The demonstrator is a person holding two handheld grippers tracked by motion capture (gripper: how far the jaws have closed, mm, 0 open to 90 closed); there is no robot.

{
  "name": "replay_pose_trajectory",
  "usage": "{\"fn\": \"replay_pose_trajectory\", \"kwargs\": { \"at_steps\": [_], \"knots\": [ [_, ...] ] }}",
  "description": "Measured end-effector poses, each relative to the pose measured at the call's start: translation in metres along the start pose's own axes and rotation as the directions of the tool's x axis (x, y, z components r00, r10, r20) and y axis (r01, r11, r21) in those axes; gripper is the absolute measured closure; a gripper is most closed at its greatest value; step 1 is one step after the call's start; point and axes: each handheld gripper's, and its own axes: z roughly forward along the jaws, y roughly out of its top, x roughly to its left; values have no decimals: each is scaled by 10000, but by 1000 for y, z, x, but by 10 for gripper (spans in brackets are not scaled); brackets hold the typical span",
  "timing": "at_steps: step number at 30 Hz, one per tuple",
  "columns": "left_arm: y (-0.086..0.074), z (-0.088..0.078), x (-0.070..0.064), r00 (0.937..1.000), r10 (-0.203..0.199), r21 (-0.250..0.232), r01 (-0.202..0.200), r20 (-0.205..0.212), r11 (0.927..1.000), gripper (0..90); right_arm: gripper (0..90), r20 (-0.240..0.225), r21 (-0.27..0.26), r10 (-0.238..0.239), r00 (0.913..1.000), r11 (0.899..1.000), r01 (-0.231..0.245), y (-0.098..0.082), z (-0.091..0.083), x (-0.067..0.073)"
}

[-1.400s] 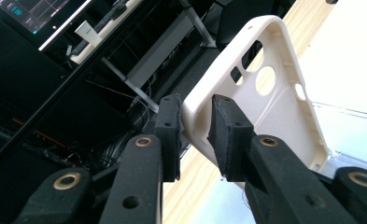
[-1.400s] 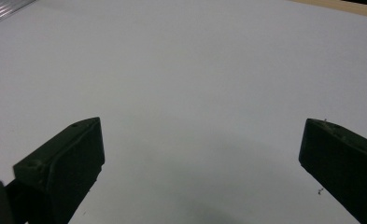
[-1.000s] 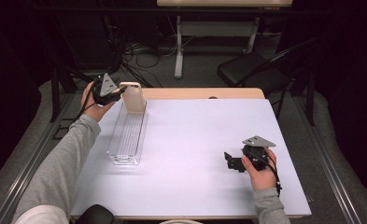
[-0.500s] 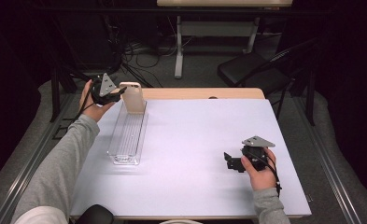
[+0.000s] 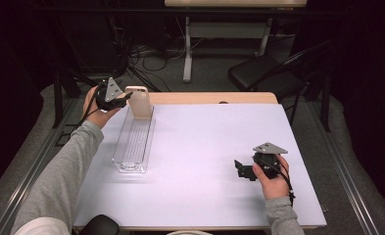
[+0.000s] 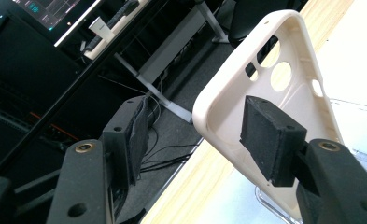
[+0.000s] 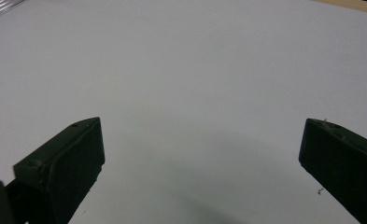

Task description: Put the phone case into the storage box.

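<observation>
Left claw [image 6: 190, 140] opened off phone case [image 6: 284, 74]

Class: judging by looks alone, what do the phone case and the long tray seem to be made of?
Phone case: probably soft matte plastic or silicone; cream, dull surface, rounded moulded rim, camera cut-outs.
Tray: likely clear hard plastic; the table shows through it, its edges glint, and its floor looks ribbed.

Beyond the far edge of my table [image 5: 204, 166], a black folding chair [image 5: 263, 73] stands on the grey floor, off to the right. Left of the chair rises a pale table leg [image 5: 187, 51], with what look like dark cables [image 5: 146, 58] tangled beside it.
</observation>
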Motion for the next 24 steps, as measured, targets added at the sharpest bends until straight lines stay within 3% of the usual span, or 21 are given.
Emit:
{"fn": "replay_pose_trajectory", "kwargs": {
  "at_steps": [12, 14, 17, 24],
  "knots": [
    [-3, -7, -1, 9994, -55, 310, 65, -332, 9995, 416, 0, -100, 49, -25, 9999, 10000, 25, 1, 2, 0],
    [-4, -9, -1, 9993, -314, 295, 320, -208, 9991, 416, 2, -128, 90, -1, 9999, 10000, 2, 1, 2, 1],
    [-4, -12, -2, 9993, -383, 410, 385, -52, 9984, 416, 4, -151, 101, -47, 9999, 9999, 49, 1, 3, 1],
    [-3, -18, 1, 9889, -1467, 1046, 1437, 219, 9841, 377, 7, -238, 69, -77, 9997, 9999, 79, 3, 5, 2]
  ]
}}
